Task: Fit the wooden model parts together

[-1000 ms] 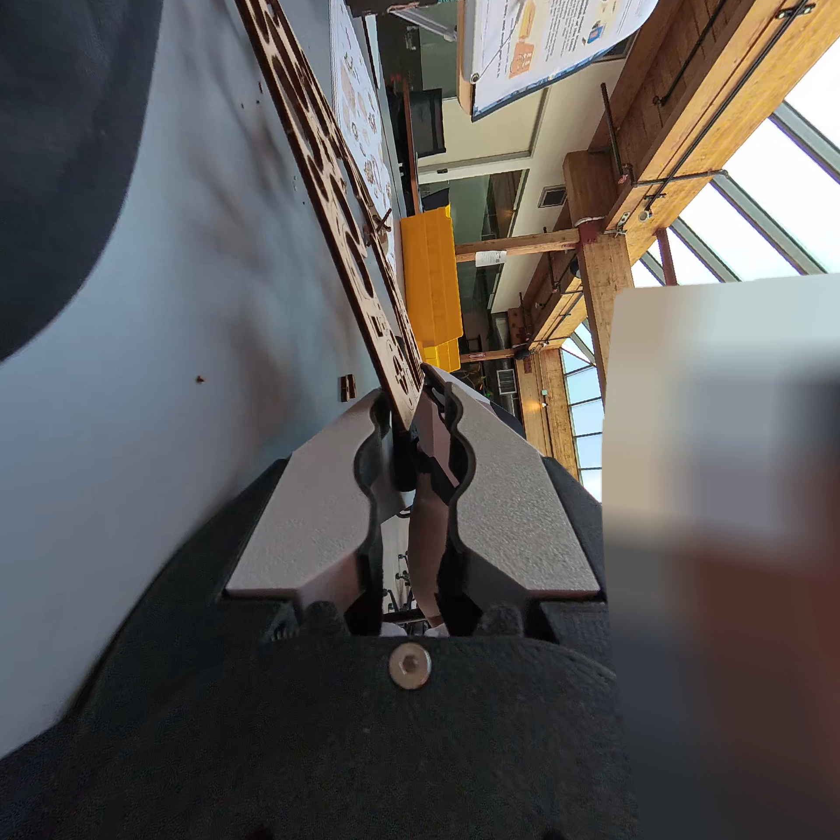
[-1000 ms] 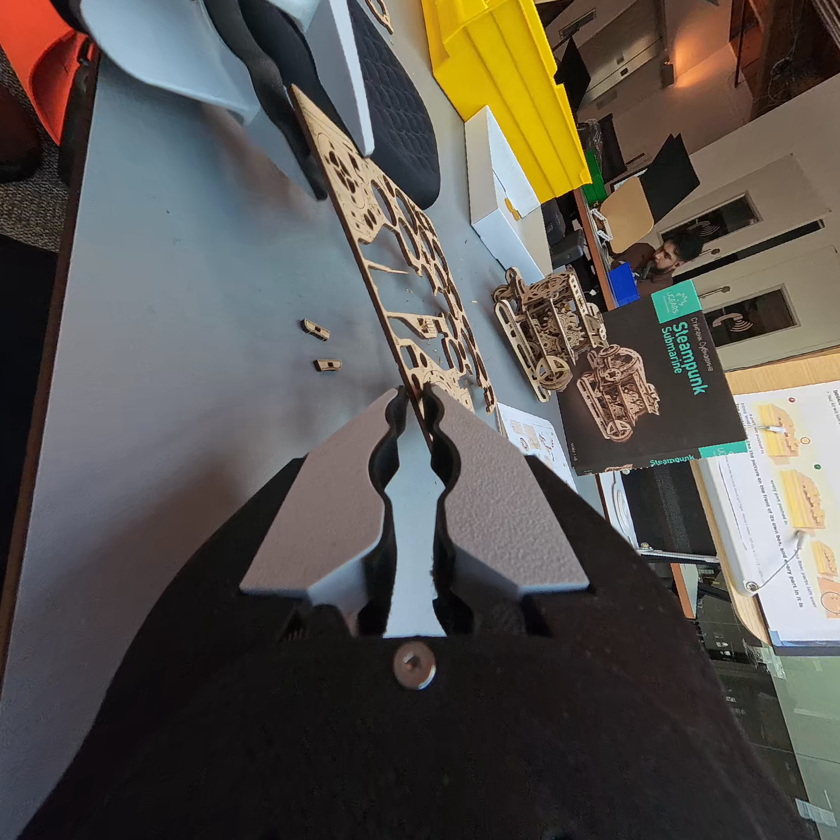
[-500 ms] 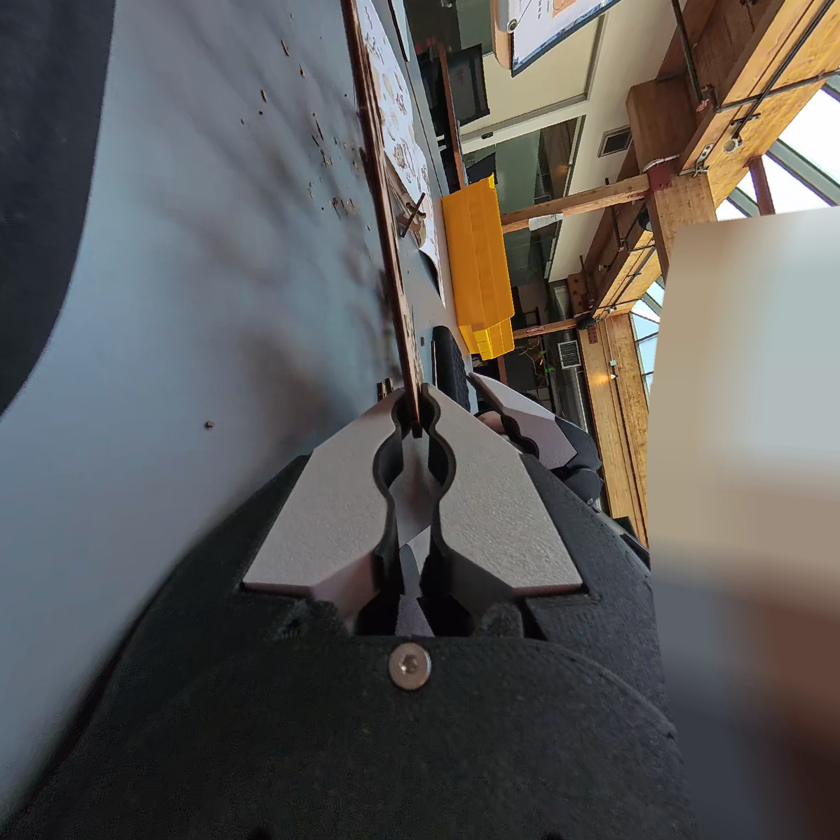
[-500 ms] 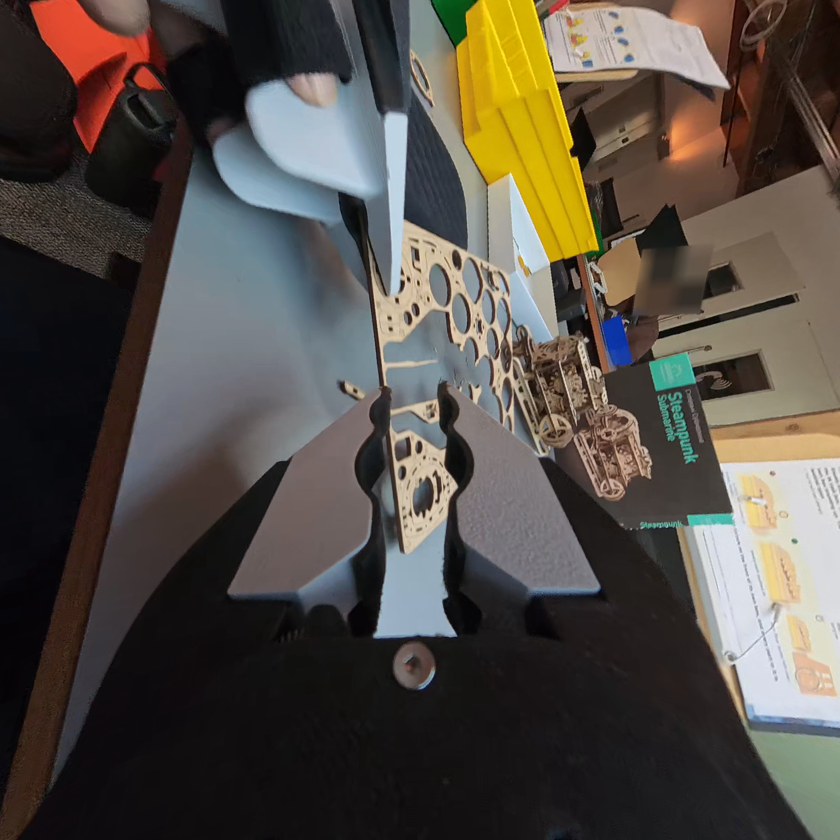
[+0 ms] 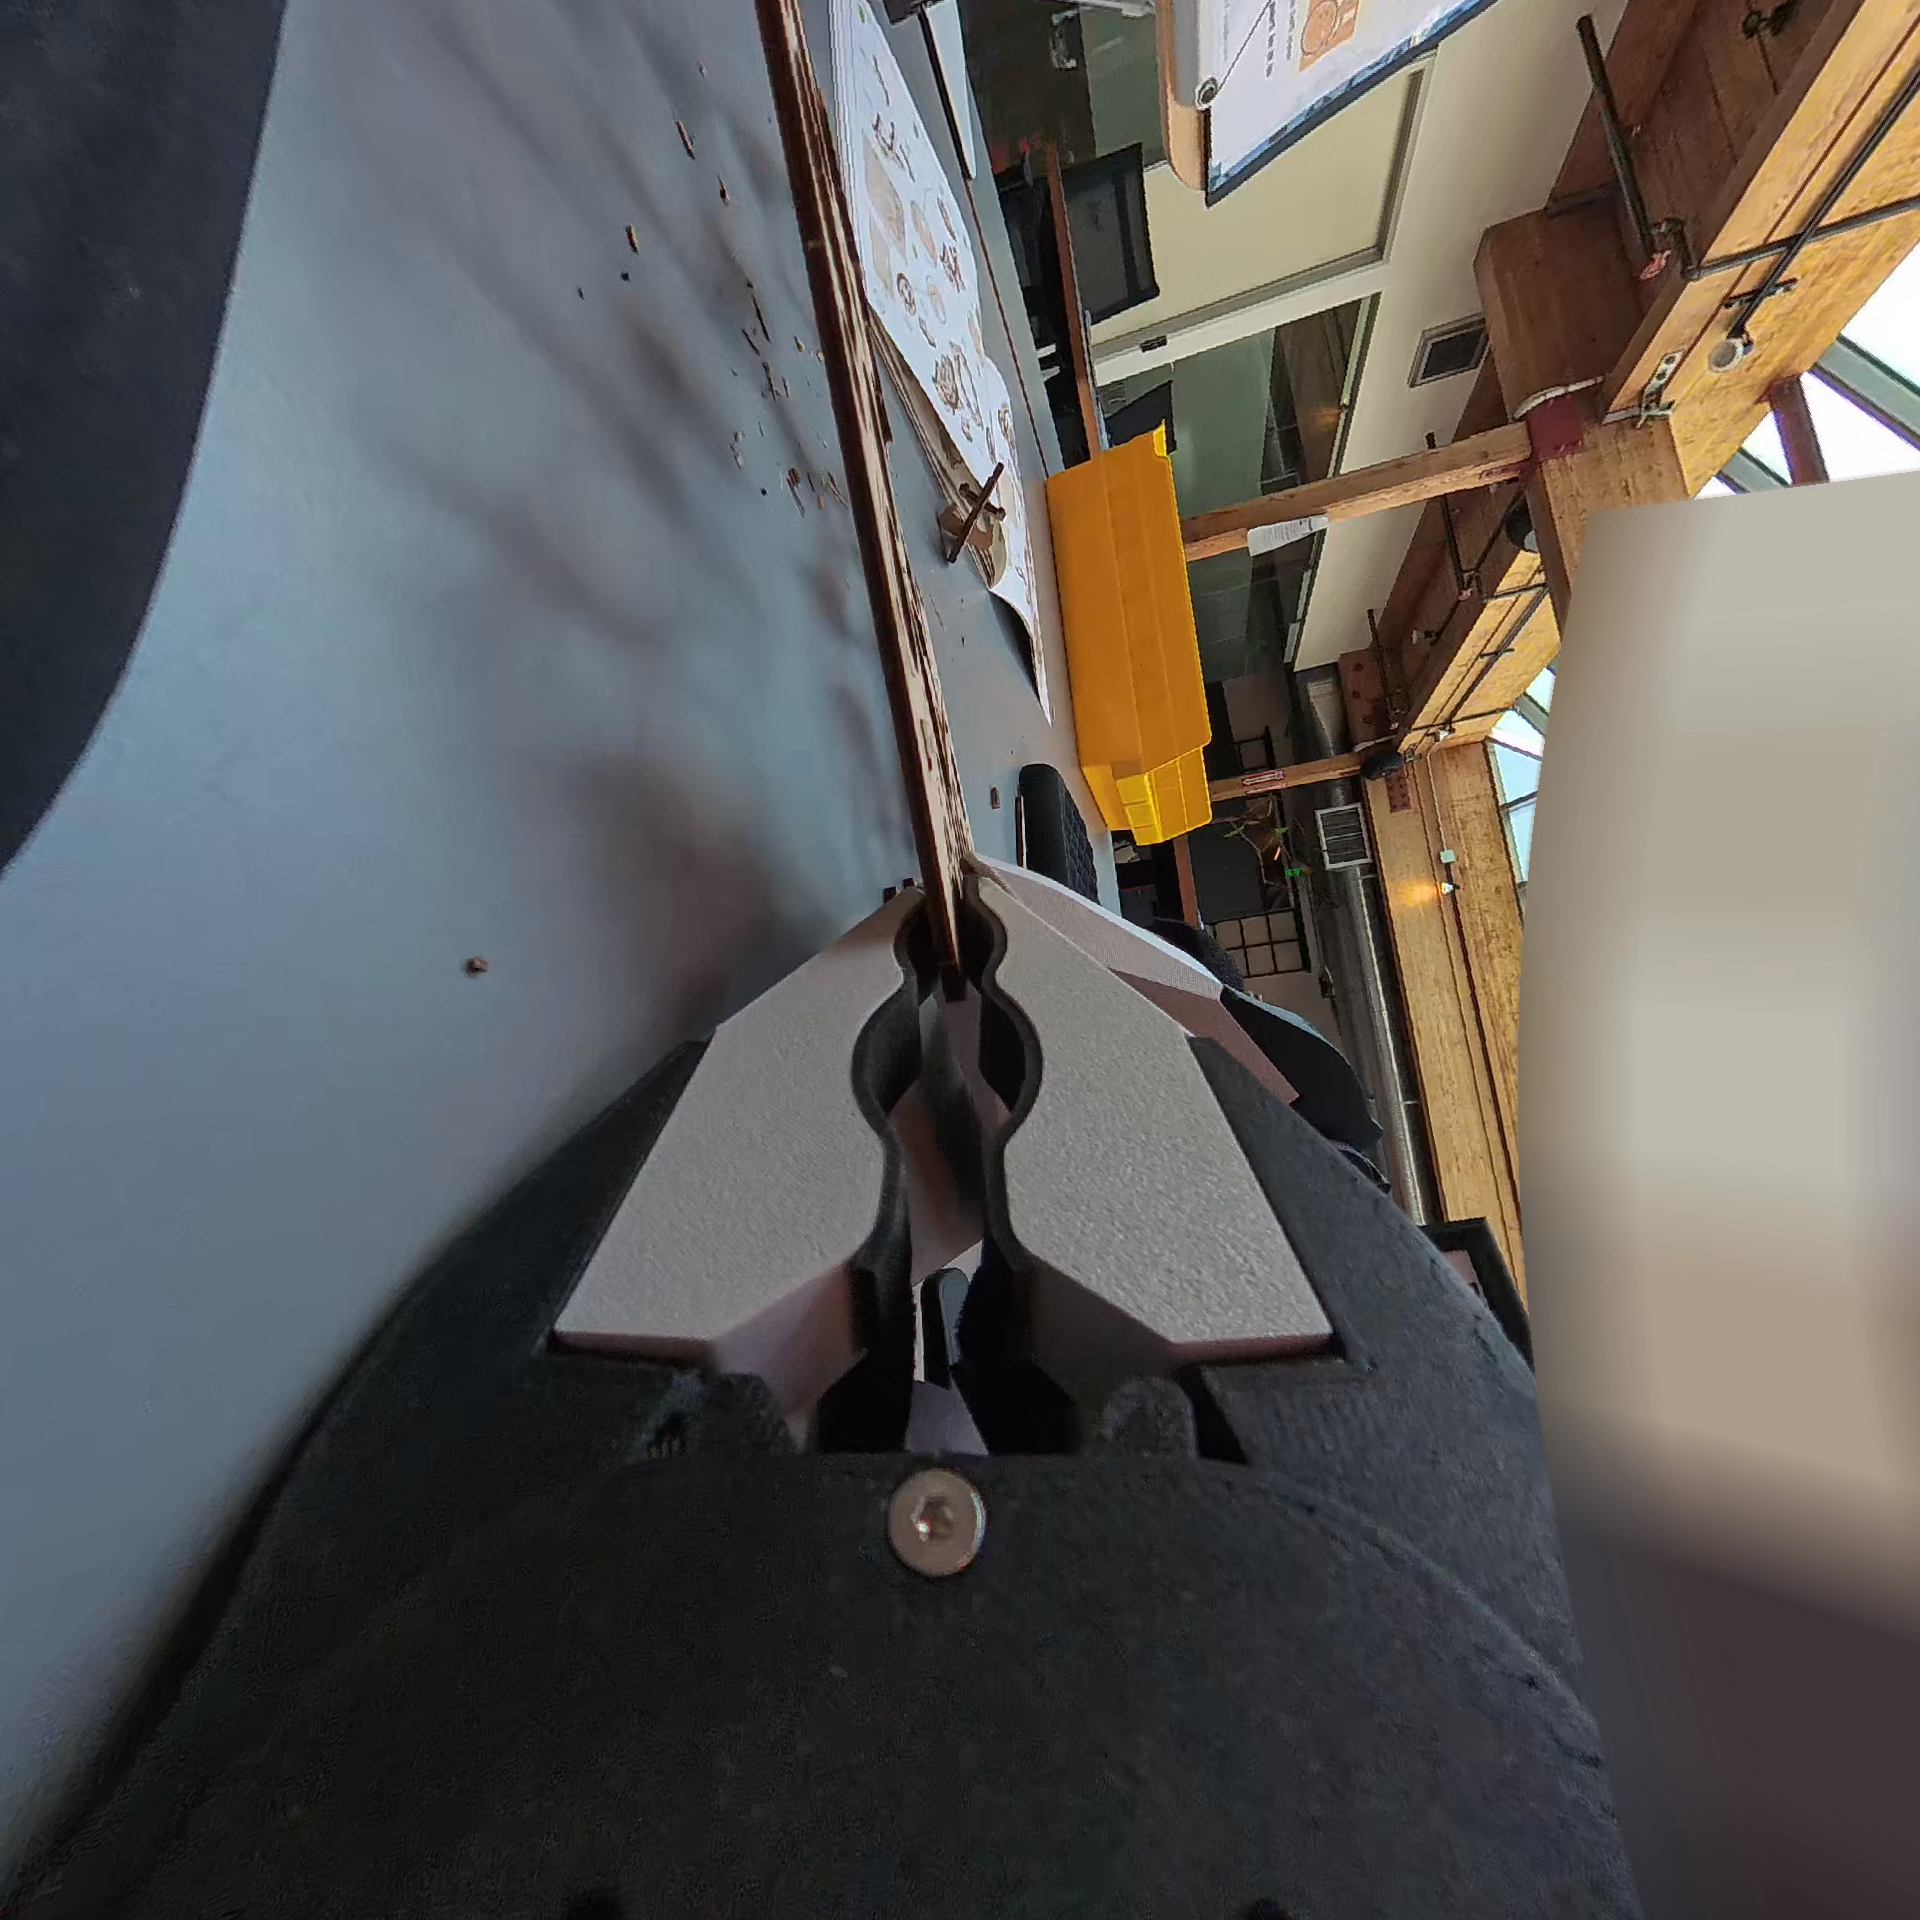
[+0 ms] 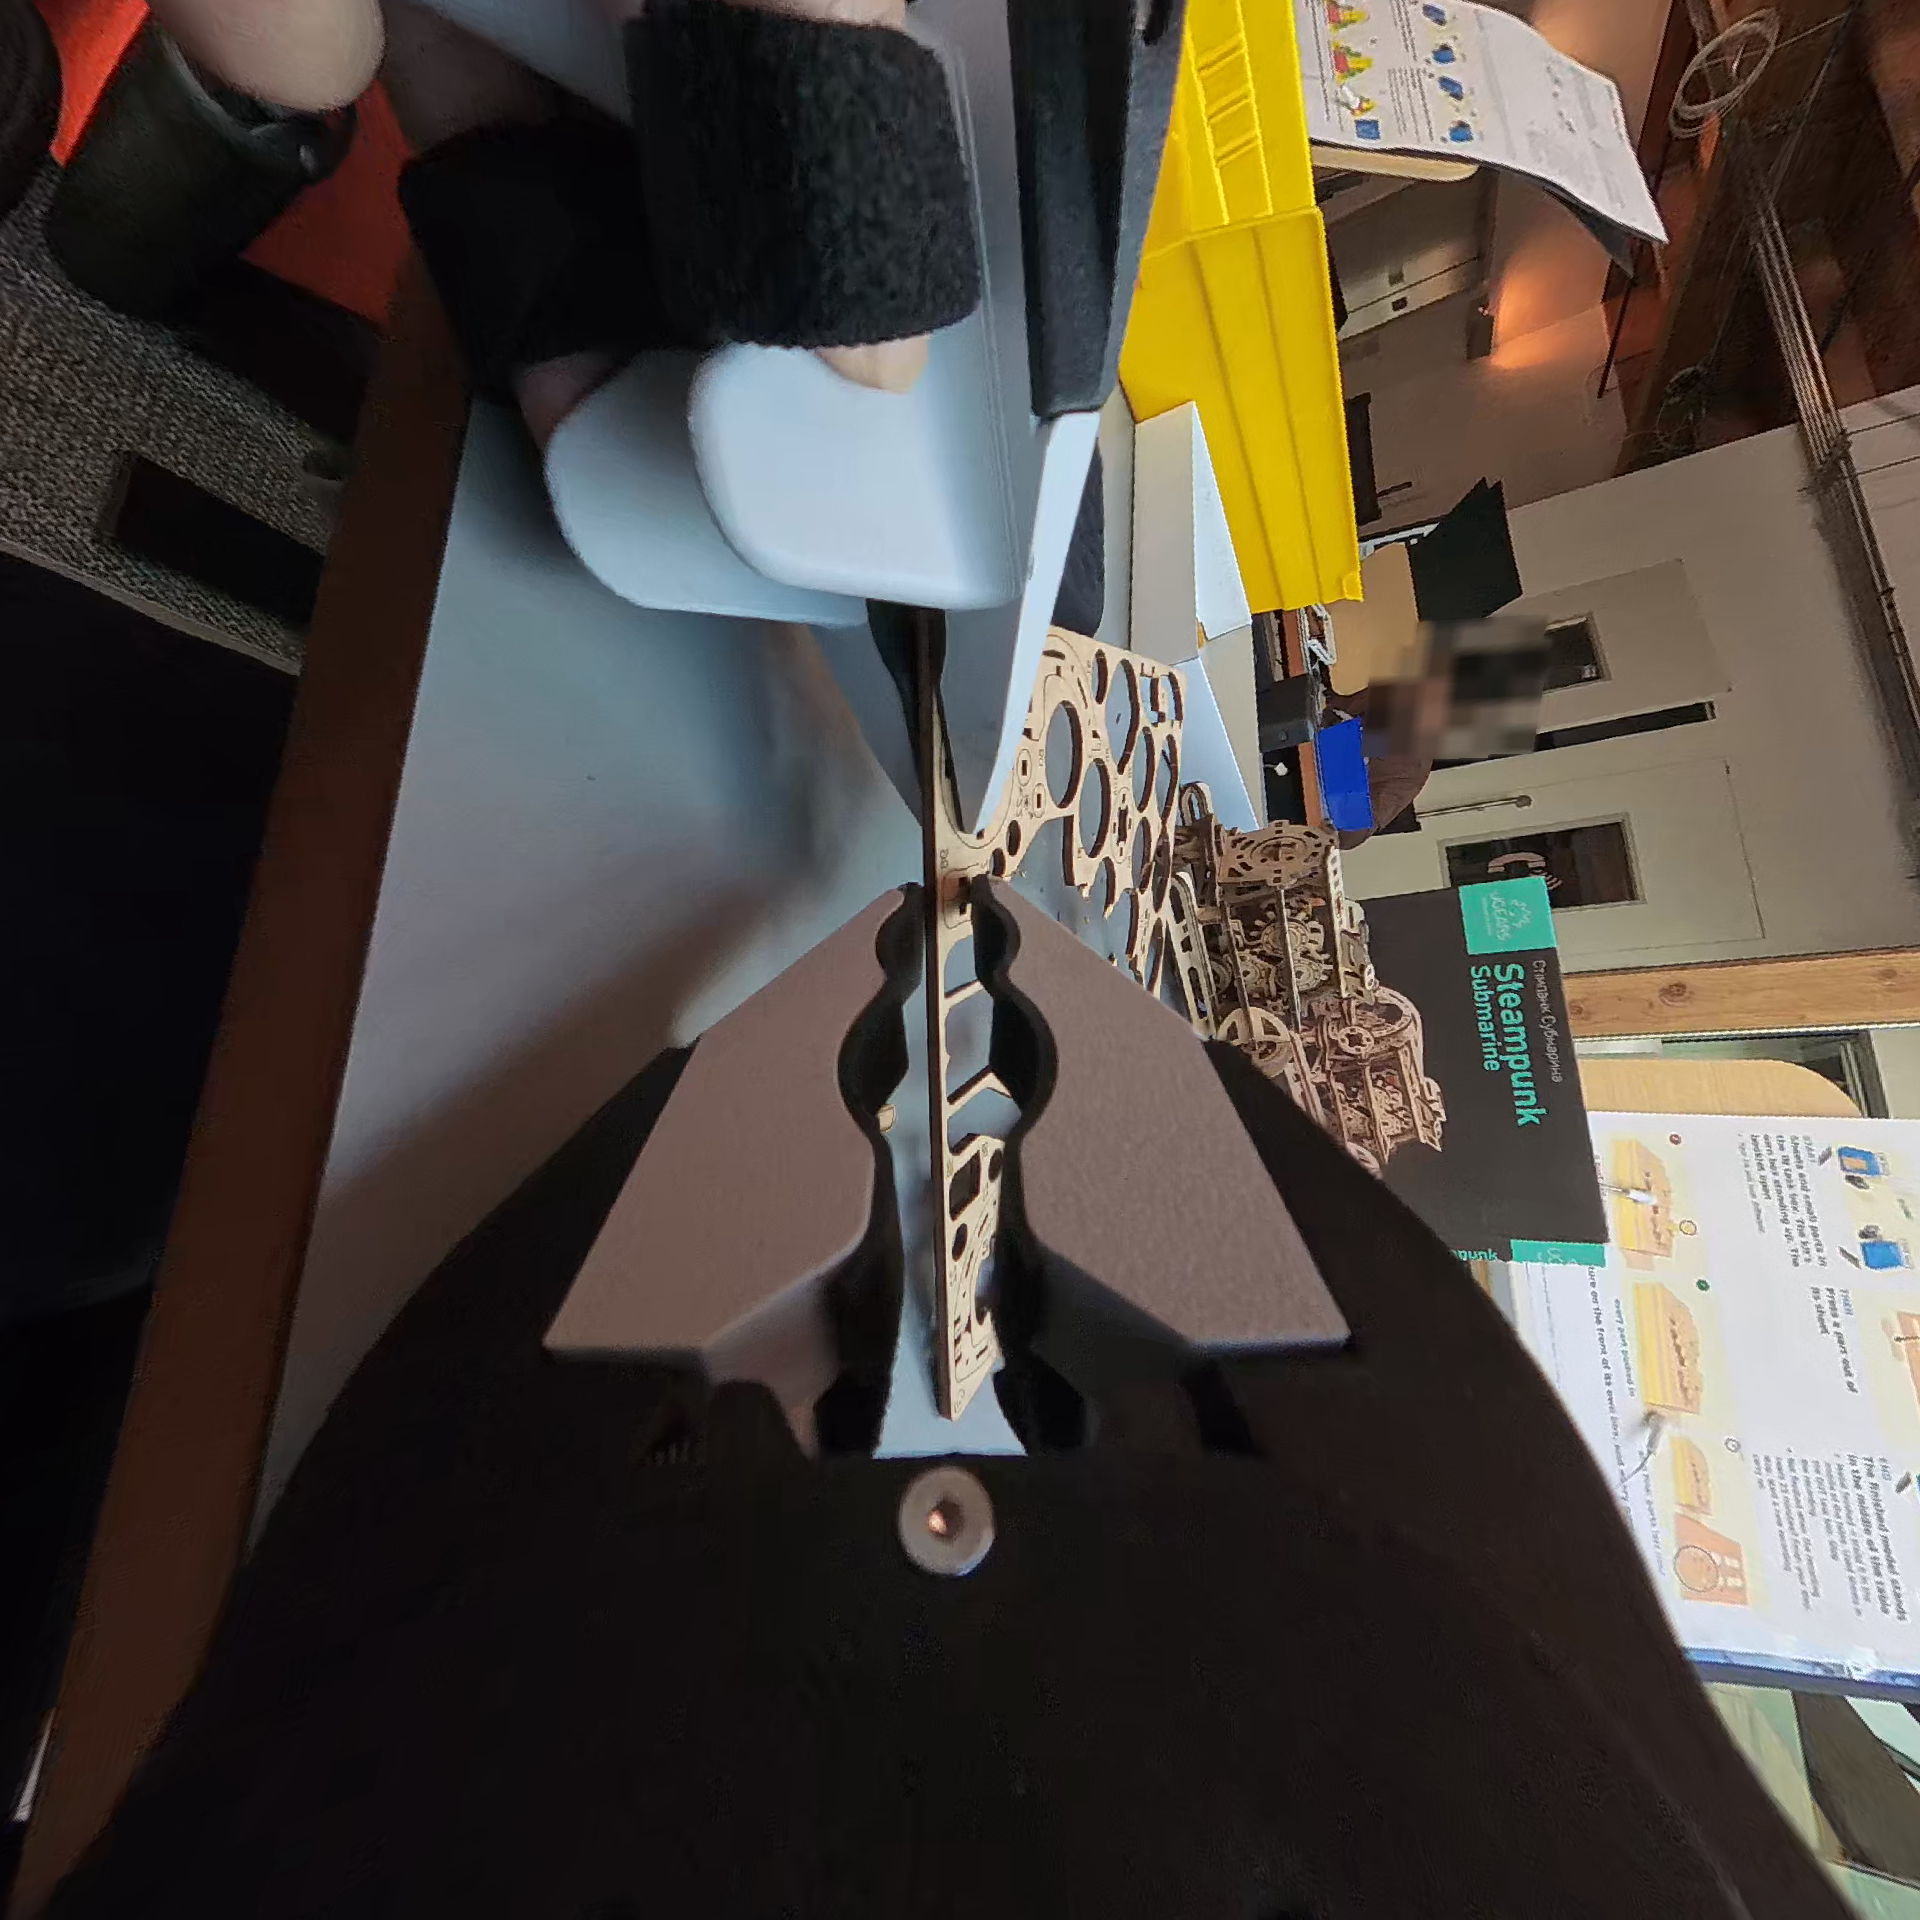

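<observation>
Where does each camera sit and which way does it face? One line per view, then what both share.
Left wrist view: on the left gripper, looking along the table down the edge-on wooden sheet it clamps; its own fingers show.
Right wrist view: on the right gripper, facing the opposite way, fingers straddling the wooden sheet; a gloved hand shows beyond.
Shared: the wooden sheet, table and yellow bins.
</observation>
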{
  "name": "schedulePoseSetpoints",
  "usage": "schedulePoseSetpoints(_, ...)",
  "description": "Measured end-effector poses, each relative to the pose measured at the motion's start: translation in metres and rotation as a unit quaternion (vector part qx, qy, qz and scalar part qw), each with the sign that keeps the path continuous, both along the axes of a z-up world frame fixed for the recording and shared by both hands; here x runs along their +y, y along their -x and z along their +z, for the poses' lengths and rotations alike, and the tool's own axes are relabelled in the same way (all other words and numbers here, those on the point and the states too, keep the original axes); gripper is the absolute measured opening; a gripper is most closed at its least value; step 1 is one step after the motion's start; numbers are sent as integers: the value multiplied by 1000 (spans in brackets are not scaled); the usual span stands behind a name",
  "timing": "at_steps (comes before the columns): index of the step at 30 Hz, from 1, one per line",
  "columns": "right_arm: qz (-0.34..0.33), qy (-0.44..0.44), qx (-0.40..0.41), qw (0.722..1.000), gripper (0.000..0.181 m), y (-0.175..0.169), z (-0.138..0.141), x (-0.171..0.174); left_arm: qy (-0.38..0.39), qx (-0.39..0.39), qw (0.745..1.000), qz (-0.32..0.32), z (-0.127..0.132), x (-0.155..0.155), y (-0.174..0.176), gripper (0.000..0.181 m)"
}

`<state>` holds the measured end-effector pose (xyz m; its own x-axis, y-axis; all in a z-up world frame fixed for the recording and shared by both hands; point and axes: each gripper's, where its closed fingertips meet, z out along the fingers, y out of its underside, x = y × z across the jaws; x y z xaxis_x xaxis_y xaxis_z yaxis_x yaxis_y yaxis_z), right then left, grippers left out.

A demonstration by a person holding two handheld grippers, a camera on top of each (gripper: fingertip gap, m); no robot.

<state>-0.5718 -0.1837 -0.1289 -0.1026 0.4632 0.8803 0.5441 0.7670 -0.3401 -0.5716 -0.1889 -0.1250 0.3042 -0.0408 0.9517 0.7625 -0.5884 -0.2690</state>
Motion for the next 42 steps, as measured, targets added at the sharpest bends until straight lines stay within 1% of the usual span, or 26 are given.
schedulePoseSetpoints(10, -7, -1, -2, 1000, 7, 2, -3, 1, 9, 7, 1000, 5, -2, 0, 1, 1)
schedulePoseSetpoints(16, -8, 60, -5, 998, 6, 0, -9, 0, 24, 19, 1000, 0, -7, 0, 0, 2)
schedulePoseSetpoints(19, -9, 77, -9, 997, 6, 0, -12, -1, 33, 28, 999, -4, -9, -1, -1, 3)
schedulePoseSetpoints(22, -4, 85, -3, 996, 6, 0, -9, -1, 24, 17, 1000, -2, -6, 0, -1, 3)
schedulePoseSetpoints(24, 5, 72, 21, 997, 5, 0, -1, -1, 7, -8, 1000, -8, 0, -1, -1, 3)
schedulePoseSetpoints(26, 11, 36, 31, 999, 4, -1, 5, -3, 0, -19, 1000, -17, 3, -1, -1, 6)
schedulePoseSetpoints(27, 23, 24, 35, 999, 3, -1, 7, -7, -5, -27, 999, -17, 6, 0, 0, 12)
schedulePoseSetpoints(28, 31, 17, 37, 999, 3, -1, 8, -11, -4, -33, 999, -16, 7, 1, 1, 13)
schedulePoseSetpoints(30, 33, 6, 40, 999, 3, -1, 10, -11, 7, -34, 999, -32, 4, 2, -2, 5)
schedulePoseSetpoints(32, 30, 16, 37, 999, 3, -2, 8, -10, 10, -25, 999, -39, 2, 3, -4, 5)
schedulePoseSetpoints(38, 34, 10, 35, 999, 4, -4, 8, -9, 4, -21, 999, -45, 3, 4, -5, 3)
schedulePoseSetpoints(42, 26, 20, 18, 999, 8, -2, 0, -7, 6, -1, 999, -43, -1, 4, -5, 1)
